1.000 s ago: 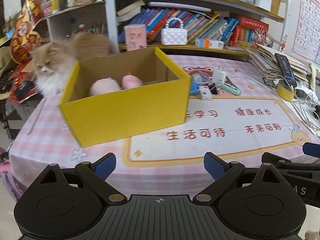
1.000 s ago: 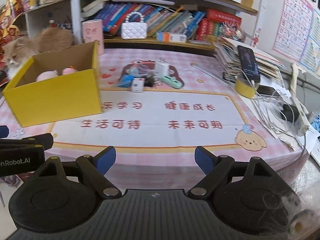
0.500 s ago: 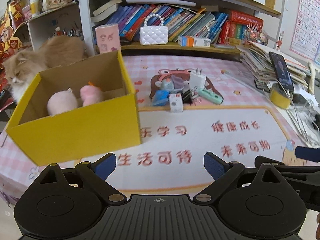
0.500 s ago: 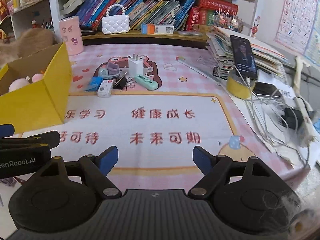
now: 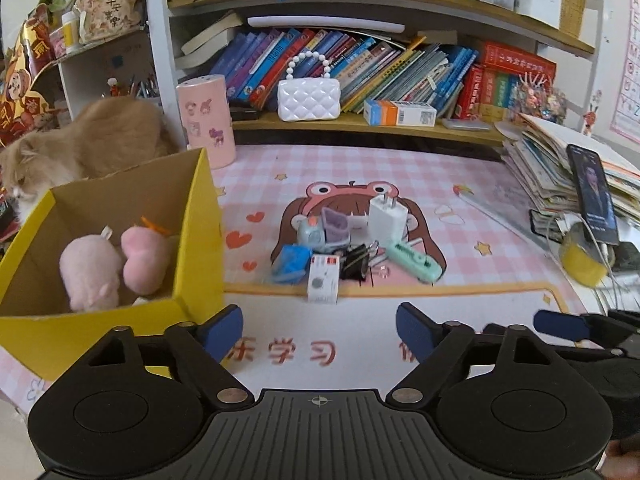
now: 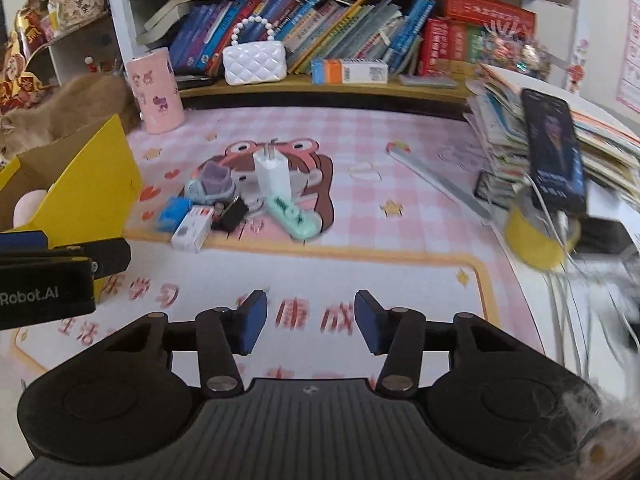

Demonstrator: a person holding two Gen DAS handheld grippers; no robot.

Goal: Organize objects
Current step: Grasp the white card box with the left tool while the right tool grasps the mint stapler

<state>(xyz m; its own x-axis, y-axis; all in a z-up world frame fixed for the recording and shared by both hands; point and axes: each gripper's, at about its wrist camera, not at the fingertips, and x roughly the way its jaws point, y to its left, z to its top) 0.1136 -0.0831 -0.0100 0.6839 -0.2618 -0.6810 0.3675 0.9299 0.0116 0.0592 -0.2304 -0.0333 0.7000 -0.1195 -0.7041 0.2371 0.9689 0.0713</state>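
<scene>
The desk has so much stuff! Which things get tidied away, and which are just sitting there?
For tidying: yellow box, white charger, green stapler, black clip, blue eraser.
Just there: cat, white purse, phone, books.

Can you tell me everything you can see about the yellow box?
The yellow box is open-topped cardboard, yellow outside and plain brown inside. It sits upright on the pink checked table mat, at the left, apart from the pile of small things. Two pink plush toys lie inside on its floor. A ginger cat is right behind it. Neither gripper touches it.
</scene>
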